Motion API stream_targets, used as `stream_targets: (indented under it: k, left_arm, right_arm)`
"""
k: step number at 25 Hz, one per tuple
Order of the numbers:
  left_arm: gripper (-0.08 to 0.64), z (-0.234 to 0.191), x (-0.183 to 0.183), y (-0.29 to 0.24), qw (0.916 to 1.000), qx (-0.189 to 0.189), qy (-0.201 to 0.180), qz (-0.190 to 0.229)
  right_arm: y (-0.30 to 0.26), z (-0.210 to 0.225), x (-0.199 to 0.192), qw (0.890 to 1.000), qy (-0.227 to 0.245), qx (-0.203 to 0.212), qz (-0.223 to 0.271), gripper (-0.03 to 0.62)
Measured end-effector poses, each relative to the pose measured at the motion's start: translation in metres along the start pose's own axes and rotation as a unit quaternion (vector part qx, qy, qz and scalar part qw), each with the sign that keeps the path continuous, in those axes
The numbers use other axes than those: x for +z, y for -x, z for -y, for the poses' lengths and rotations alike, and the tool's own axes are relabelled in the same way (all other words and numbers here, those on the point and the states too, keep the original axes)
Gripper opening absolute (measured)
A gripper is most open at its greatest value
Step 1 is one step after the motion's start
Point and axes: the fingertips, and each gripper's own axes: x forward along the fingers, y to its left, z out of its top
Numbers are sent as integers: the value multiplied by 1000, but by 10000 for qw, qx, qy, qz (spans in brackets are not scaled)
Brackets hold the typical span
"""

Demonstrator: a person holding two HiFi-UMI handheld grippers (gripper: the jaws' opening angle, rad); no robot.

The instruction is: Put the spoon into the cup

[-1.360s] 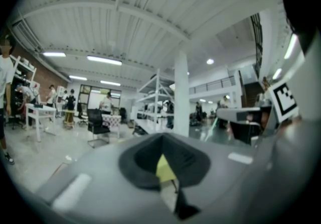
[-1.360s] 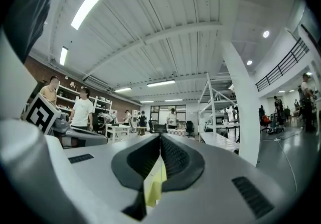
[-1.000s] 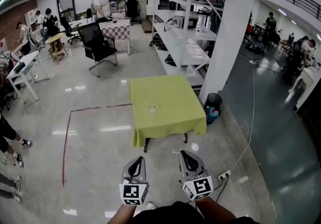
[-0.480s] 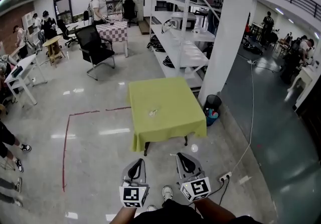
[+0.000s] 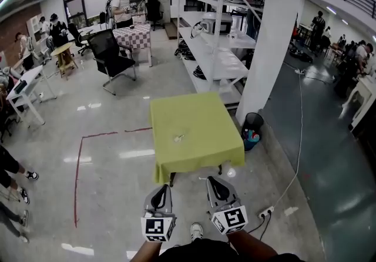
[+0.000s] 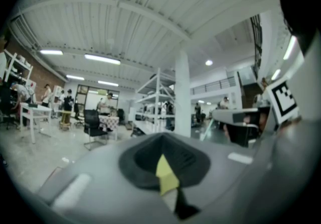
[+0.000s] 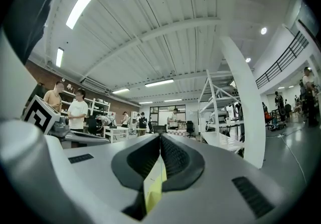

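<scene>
Left gripper (image 5: 159,191) and right gripper (image 5: 215,184) both closed, empty; best to approach the square yellow-green clothed table (image 5: 202,143) squarely before opening either.

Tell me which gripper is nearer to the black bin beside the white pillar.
Right. In the head view the right gripper sits below and left of the black bin; the left gripper sits farther left still.

The green table (image 5: 200,117) has drawn closer to the left gripper (image 5: 160,189) and right gripper (image 5: 215,182).
</scene>
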Motion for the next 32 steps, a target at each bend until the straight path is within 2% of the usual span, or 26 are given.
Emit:
stream_targets:
  k: [10,15,23,32]
  left_arm:
    - [6,-12,-3,-69,9992,307,-192,-173]
    - [6,-18,0,-88,9983,459,-281,-225]
    - [6,-22,3,-113,9981,514,-153,-308]
    - [6,-63,-2,-158,9984,476,21,-306]
  right_arm:
    - [-54,52,-5,9997,-30,233,92,11]
    - [-76,75,-16,9993,-202,296,53,11]
    - [-104,92,-20,9990,-253,371,-50,11]
    - [-154,104,-20,9993,-149,341,-106,11]
